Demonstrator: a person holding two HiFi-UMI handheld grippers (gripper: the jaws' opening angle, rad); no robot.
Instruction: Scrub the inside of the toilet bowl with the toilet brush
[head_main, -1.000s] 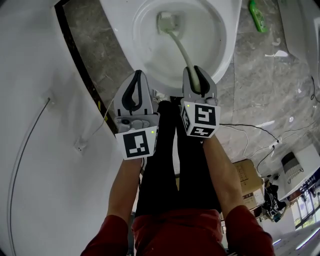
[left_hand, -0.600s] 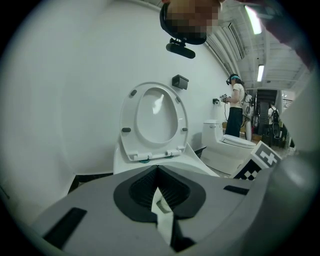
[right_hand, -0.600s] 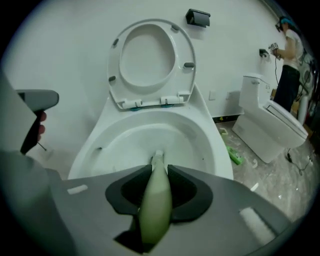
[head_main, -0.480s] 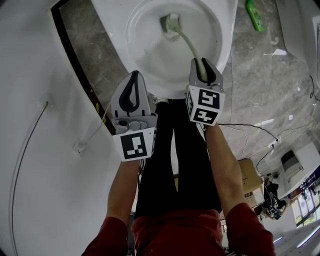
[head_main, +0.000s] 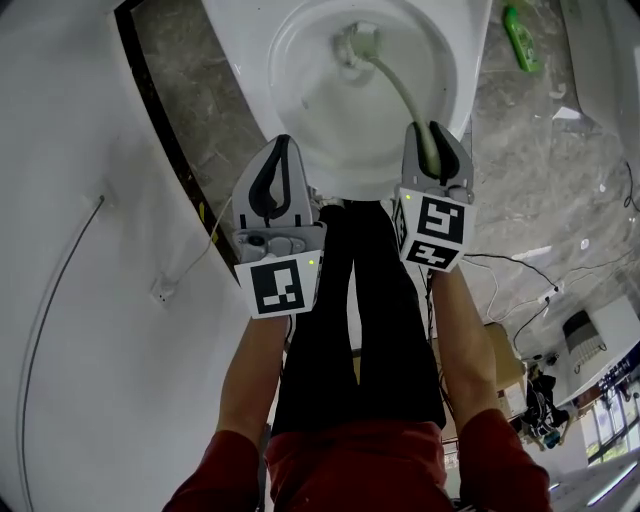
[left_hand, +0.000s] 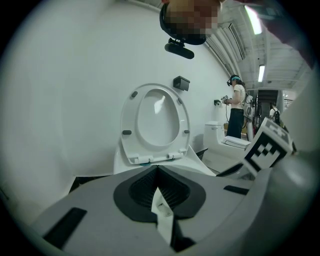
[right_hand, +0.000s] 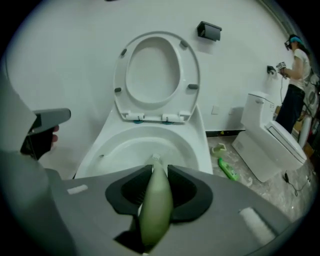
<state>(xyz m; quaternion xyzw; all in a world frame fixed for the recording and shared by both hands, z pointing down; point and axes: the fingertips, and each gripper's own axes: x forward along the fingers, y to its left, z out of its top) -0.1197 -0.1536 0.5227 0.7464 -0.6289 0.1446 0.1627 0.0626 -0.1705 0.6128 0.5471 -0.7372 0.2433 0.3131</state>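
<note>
The white toilet bowl fills the top of the head view, its seat and lid raised against the wall. My right gripper is shut on the pale green handle of the toilet brush, over the bowl's near right rim. The brush head rests deep inside the bowl at its far side. From the right gripper view the handle runs out between the jaws down into the bowl. My left gripper is shut and empty, held left of the bowl's front rim.
A green bottle lies on the grey marble floor right of the toilet. A white curved wall rises on the left. Cables and a cardboard box lie to the right. A second toilet and another person are further right.
The brush head has slid from the bowl's left side towards its far right, and my right gripper moved right and forward with the handle. The left gripper barely shifted.
</note>
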